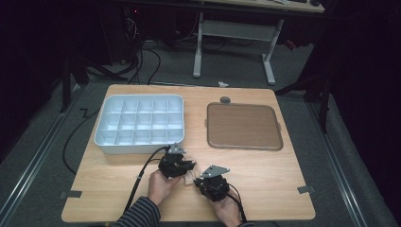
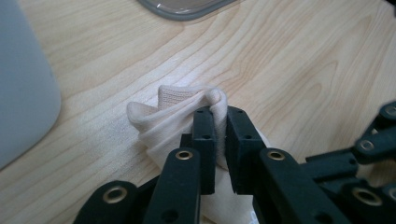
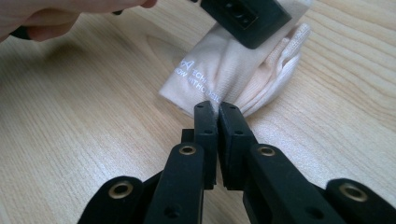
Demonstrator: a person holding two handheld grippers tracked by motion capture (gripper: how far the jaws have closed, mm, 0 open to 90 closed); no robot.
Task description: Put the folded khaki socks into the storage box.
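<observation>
Sock (image 3: 233, 70), cream with white letters reading "TECH", lies on the table (image 1: 265, 175) between both grippers. Left gripper (image 2: 219, 109) pinches a fold; right gripper (image 3: 218, 106) pinches its edge. High view shows a tray (image 1: 108, 144) and board (image 1: 243, 125).

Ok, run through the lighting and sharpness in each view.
High view: the room is dark, light falls mainly on the table, and the picture is soft, so the cloth barely stands out. Left gripper view: bright and even, the cloth's knit is crisp, and the left gripper blurs toward the bottom. Right gripper view: the printed letters are readable above the right gripper; the hand is blurred.
</observation>
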